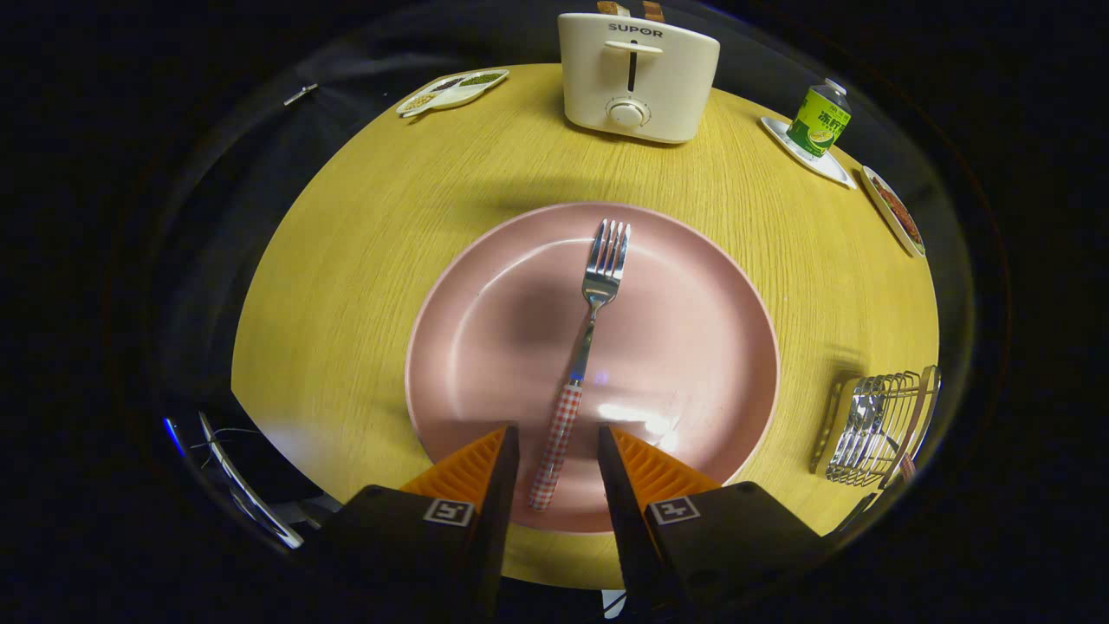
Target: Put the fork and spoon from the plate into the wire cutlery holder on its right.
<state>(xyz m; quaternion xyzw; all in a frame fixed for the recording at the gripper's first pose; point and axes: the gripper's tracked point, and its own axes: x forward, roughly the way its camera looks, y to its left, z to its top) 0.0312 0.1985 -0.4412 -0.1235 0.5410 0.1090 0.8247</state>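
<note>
I see my gripper [559,455] spread wide, its ridged fingers [468,472] flanking the checked handle of one steel fork [582,347] without touching it. The fork lies on a round, glossy pink plate [485,347], tines toward twelve o'clock. The plate sits on a grained wooden table [346,260]. At four o'clock from the plate stands the wire cutlery holder [875,426] — shiny metal shows inside it. At twelve o'clock, one smooth cream toaster [637,78]; at two, one green can [819,120].
</note>
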